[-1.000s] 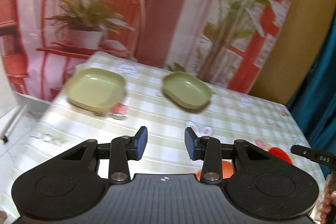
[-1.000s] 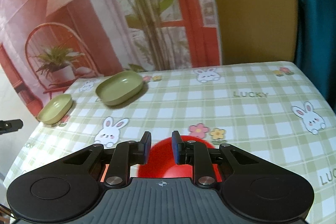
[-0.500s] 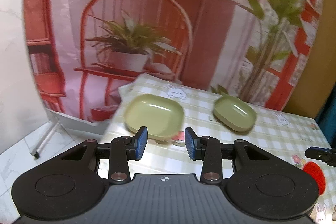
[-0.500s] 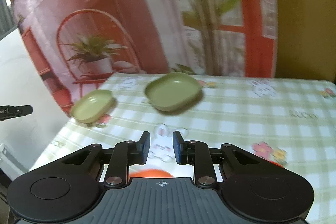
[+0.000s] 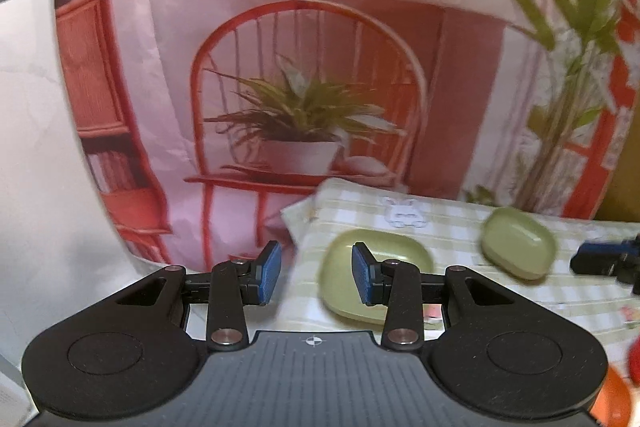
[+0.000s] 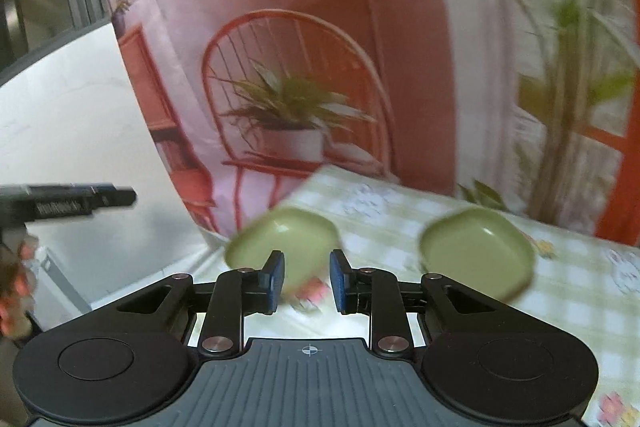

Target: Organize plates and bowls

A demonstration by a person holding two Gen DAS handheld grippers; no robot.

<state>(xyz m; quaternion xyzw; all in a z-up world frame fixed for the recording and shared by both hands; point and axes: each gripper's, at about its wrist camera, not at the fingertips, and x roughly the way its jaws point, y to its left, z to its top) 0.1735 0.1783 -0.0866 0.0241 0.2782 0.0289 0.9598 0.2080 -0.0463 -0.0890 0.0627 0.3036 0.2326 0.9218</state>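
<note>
A shallow pale green plate (image 5: pixel 340 267) lies near the far left corner of the checked tablecloth (image 5: pixel 452 227). A deeper green bowl (image 5: pixel 518 243) sits to its right, apart from it. My left gripper (image 5: pixel 314 275) hovers open over the table's left edge, its right pad in front of the plate and nothing between the blue pads. In the right wrist view the plate (image 6: pixel 280 239) and bowl (image 6: pixel 478 253) lie ahead. My right gripper (image 6: pixel 307 279) stands open with a narrow gap and holds nothing.
A printed backdrop (image 5: pixel 304 87) with a chair and plants hangs behind the table. Beyond the table's left edge are a white wall and floor. A red and orange item (image 5: pixel 624 383) shows at the lower right. The left gripper's fingers (image 6: pixel 80 203) and a hand (image 6: pixel 16 283) appear at the left.
Both views have swung left and risen; plate and bowl now sit lower and further right. The red item has dropped out of the right wrist view. Both jaw gaps look unchanged.
</note>
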